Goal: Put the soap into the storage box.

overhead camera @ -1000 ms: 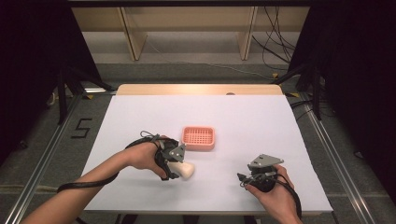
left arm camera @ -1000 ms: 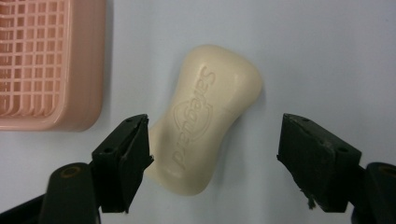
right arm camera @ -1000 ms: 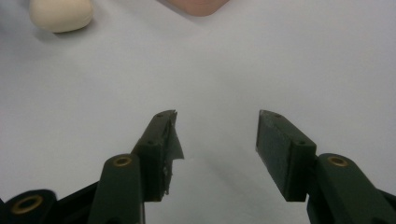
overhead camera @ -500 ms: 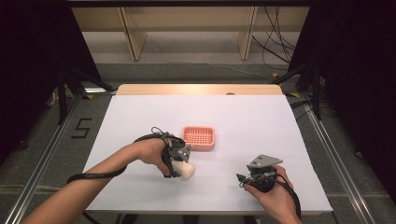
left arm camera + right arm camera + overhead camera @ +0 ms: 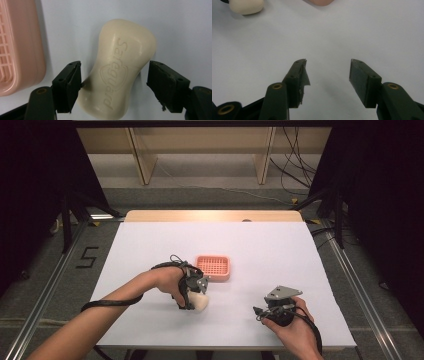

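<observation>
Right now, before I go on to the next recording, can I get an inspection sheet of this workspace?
Surface: white table, wooden strip along its far edge.
Job's things: cream soap bar lying flat; pink slotted tray just beyond it, apart.
Clutter: nothing seen.
Grippers: left gripper jaws have been closing around the soap bar, one pad at its side, a gap at the other; right gripper open, nothing between its jaws, low over the table.
Cables: one trails from each gripper; more on the floor beyond.
Surroundings: wooden shelving, dark curtains, floor rails.
</observation>
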A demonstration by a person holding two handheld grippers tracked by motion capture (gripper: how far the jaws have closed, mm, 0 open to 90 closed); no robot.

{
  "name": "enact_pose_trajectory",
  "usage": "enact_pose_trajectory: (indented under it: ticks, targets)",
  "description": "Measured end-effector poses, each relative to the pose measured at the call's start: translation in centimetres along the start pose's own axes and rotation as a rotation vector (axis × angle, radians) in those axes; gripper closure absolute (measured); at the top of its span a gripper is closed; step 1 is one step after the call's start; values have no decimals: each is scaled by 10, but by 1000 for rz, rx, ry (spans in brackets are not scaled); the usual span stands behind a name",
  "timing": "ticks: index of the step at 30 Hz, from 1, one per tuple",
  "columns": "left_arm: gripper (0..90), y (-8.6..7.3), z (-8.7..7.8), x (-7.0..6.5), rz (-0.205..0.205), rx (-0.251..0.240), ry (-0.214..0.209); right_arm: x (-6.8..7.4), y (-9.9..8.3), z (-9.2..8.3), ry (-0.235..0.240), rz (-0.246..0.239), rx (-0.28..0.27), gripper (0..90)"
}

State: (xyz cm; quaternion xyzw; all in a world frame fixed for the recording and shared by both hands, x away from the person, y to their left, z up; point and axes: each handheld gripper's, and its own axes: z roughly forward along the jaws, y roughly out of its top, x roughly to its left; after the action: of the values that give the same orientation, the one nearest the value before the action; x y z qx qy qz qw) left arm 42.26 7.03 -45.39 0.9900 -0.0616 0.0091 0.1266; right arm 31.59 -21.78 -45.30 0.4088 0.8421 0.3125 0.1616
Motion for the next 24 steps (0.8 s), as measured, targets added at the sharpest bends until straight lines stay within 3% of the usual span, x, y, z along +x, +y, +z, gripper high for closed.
enact_pose_trajectory:
  ticks: [2, 3, 5, 6, 9, 12, 19, 24]
  targets:
    - [284, 0, 2, 1, -3, 8, -9, 0, 0, 0, 0, 4, -1, 480]
    - [284, 0, 2, 2, 16, 33, -7, 0, 0, 0, 1, 5, -1, 480]
    - [303, 0, 5, 1, -14, 28, -8, 0, 0, 0, 1, 3, -5, 480]
    - [313, 0, 4, 3, 9, 52, -7, -1, 0, 0, 4, -4, -6, 480]
    - [337, -1, 6, 2, -24, 39, -17, -1, 0, 0, 4, -5, -4, 480]
    - [371, -1, 5, 4, -4, 65, -16, -1, 0, 0, 4, -5, -4, 480]
    - [433, 1, 6, 1, -65, 97, -37, 0, 1, -2, 2, 4, -4, 481]
    - [425, 2, 8, 0, -80, 103, -41, 0, 1, -2, -1, 17, -15, 482]
